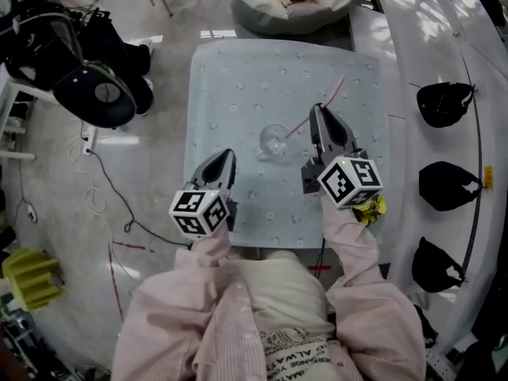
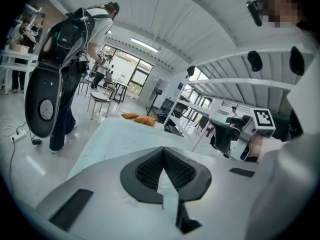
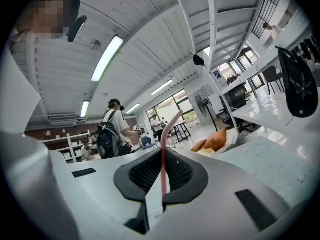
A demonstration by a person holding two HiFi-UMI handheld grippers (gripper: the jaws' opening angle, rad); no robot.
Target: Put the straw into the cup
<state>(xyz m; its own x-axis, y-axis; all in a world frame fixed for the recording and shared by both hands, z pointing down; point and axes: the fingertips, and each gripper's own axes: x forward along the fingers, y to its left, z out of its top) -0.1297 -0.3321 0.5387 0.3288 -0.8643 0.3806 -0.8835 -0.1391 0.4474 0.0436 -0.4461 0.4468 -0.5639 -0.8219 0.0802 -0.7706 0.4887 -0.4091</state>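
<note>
A clear glass cup (image 1: 274,141) stands near the middle of the table with the pale blue cloth (image 1: 230,78). My right gripper (image 1: 317,111) is just right of the cup and is shut on a pink straw (image 1: 329,95). The straw slants from the jaws up and away to the right, and its lower end points toward the cup. In the right gripper view the straw (image 3: 170,126) rises upright between the pads of the right gripper (image 3: 164,153). My left gripper (image 1: 228,159) hovers left of and nearer than the cup. Its jaws (image 2: 162,151) are shut with nothing between them.
A grey cushion bed (image 1: 317,10) with orange things lies beyond the table's far edge. Black seat shells (image 1: 443,103) hang along the white curved counter at right. A black chair and bags (image 1: 95,94) sit left of the table, with cables on the floor.
</note>
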